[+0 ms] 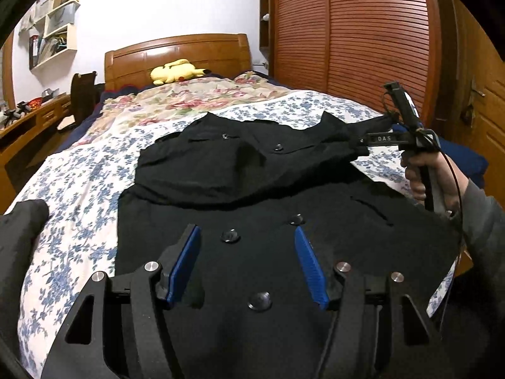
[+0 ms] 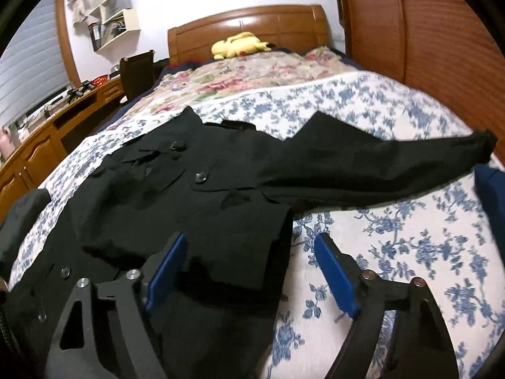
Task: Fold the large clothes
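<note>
We are working over a bed (image 1: 79,208) covered in a blue-flowered sheet, and the coat (image 1: 252,183) is lying spread across it, black, front up, with its round buttons (image 1: 229,236) showing. One sleeve (image 2: 363,170) is stretching out flat toward the right edge of the bed, its cuff close to a blue cushion (image 2: 489,186).

We are holding the left gripper (image 1: 247,265) low over the coat's front. Its blue pads (image 1: 186,265) are standing apart, with buttons and cloth lying beneath the gap, and nothing is being pinched between them.

We are holding the right gripper (image 2: 252,274) above the coat's right edge. Its jaws are also standing wide: one pad (image 2: 165,271) is hanging over the black cloth, the other over bare sheet, and they are pressing on nothing. In the left wrist view this gripper (image 1: 363,140) is appearing from the side, its tip near the sleeve's end; whether it is touching the cloth there we cannot tell. A hand (image 1: 429,177) in a grey sleeve is gripping its handle.

Farther up the bed a rose-patterned blanket (image 1: 189,98) is lying, and a yellow plush (image 1: 175,71) is resting against the wooden headboard (image 1: 176,50). A slatted wardrobe (image 1: 347,38) is standing to the right, with a desk (image 2: 47,145) and wall shelves (image 1: 53,28) to the left.
</note>
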Available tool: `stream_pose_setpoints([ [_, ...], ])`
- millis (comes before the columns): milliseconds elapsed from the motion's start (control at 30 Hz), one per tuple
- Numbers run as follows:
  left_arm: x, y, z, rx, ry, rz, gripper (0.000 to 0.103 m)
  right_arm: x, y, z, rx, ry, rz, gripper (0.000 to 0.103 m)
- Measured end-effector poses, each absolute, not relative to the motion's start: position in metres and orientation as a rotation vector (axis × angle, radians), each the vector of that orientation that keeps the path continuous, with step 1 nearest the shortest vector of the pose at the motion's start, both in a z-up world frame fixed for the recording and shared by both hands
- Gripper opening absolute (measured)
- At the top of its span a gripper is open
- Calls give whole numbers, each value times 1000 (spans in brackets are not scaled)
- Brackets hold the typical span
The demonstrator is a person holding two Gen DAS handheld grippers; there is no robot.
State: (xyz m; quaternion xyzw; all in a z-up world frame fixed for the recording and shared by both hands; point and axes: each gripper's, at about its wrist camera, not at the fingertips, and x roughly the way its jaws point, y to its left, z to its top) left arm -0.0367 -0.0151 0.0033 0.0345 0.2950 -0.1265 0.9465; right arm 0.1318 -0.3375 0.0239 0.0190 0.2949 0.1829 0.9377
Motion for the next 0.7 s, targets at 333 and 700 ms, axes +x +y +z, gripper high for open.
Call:
stream_pose_setpoints([
  [333,-49,-10,-7,53,614,-233,63,135,-333,20,50,661,455,14],
  [700,-53,-3,-3,8,599,-227,63,17,-348,39,-16,507,529,10],
])
